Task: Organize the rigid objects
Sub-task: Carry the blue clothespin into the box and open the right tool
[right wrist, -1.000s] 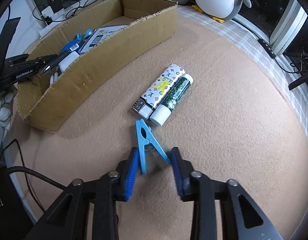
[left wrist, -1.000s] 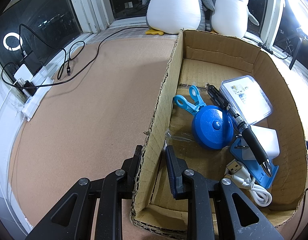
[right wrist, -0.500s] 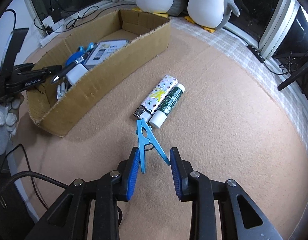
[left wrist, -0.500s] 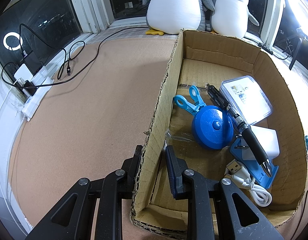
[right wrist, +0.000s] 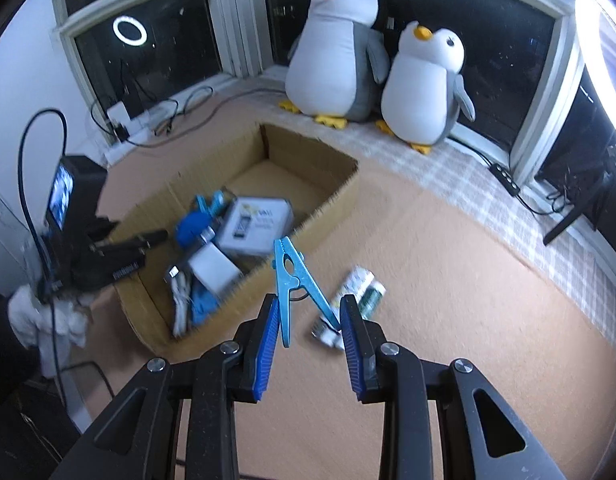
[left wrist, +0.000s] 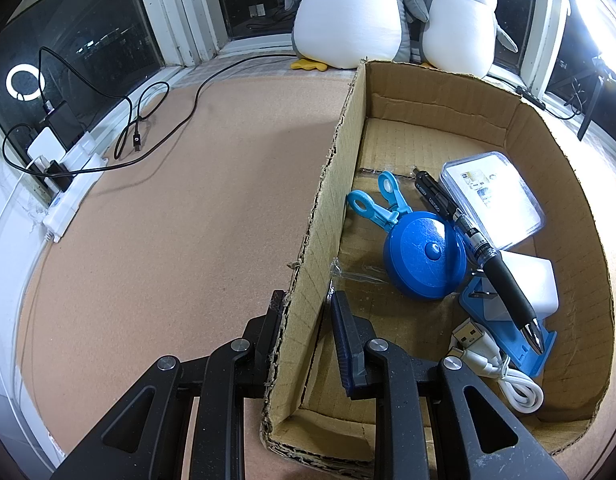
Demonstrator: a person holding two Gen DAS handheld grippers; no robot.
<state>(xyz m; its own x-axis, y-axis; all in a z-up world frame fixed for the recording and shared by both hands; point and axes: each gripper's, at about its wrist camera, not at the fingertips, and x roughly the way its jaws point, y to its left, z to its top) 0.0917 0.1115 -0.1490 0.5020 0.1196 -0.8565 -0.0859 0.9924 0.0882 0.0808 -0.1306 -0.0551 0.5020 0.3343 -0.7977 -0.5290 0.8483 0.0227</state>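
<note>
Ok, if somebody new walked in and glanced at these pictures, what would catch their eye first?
Probably the blue clothespin pinched in the right gripper, held up in front of the cardboard box. Next, the two plush penguins on the window ledge behind the box. Then the left gripper clamped on the box's near wall, beside a blue round case and a pen inside.

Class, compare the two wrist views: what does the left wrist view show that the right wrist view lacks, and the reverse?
Left only: the left gripper clamped on the cardboard box wall, and a black pen inside. Right only: the right gripper holding a blue clothespin, with two tubes on the mat. Shared: the box, its blue round case, and two plush penguins.
</note>
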